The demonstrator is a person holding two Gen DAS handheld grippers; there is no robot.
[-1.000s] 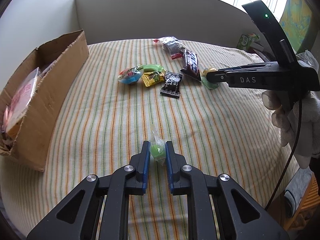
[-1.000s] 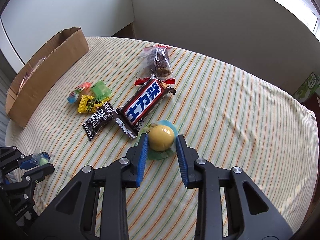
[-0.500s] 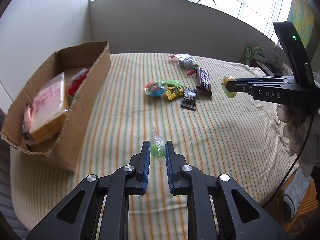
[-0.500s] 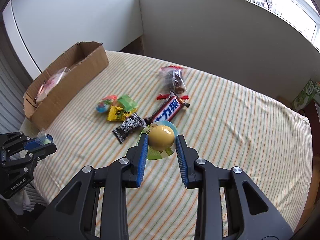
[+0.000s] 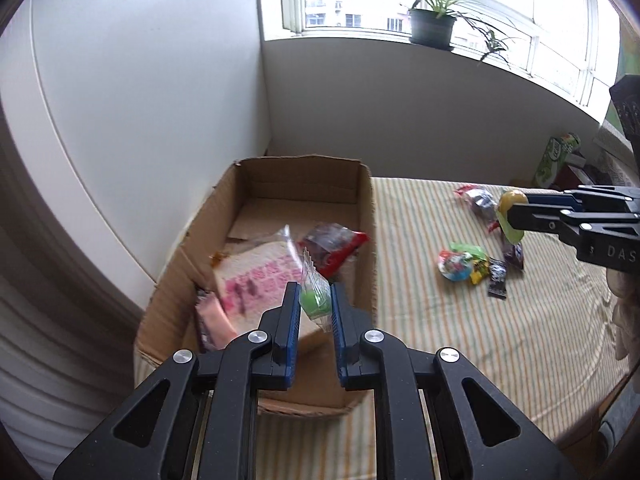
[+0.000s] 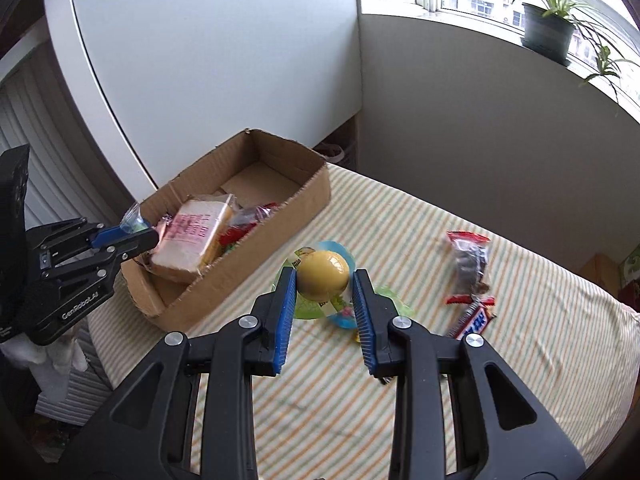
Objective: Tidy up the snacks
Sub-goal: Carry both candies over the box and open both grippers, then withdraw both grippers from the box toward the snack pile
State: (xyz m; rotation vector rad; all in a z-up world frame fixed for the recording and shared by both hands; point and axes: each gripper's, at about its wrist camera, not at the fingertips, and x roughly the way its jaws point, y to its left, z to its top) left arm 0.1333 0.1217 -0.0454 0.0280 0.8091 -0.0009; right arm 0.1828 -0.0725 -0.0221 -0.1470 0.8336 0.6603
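My left gripper (image 5: 315,303) is shut on a small green candy in a clear wrapper (image 5: 316,298) and holds it over the near end of the open cardboard box (image 5: 366,248). The box holds a wrapped bread slice (image 5: 256,276) and a red packet (image 5: 332,242). My right gripper (image 6: 323,280) is shut on a yellow jelly cup (image 6: 322,274), raised above the striped table, right of the box (image 6: 276,224). The left gripper also shows in the right wrist view (image 6: 138,232), and the right gripper in the left wrist view (image 5: 510,210).
Loose snacks lie on the striped cloth (image 5: 440,320): a blue-green jelly cup (image 5: 454,266), a yellow packet (image 5: 478,274), a black packet (image 5: 497,284), a dark nut bag (image 6: 470,266) and a chocolate bar (image 6: 476,320). A white wall and window sill with a potted plant (image 5: 434,26) stand behind.
Both grippers have lifted and swung left toward the box. The left one now hangs over the box with its candy; the right one carries the jelly cup above the table.
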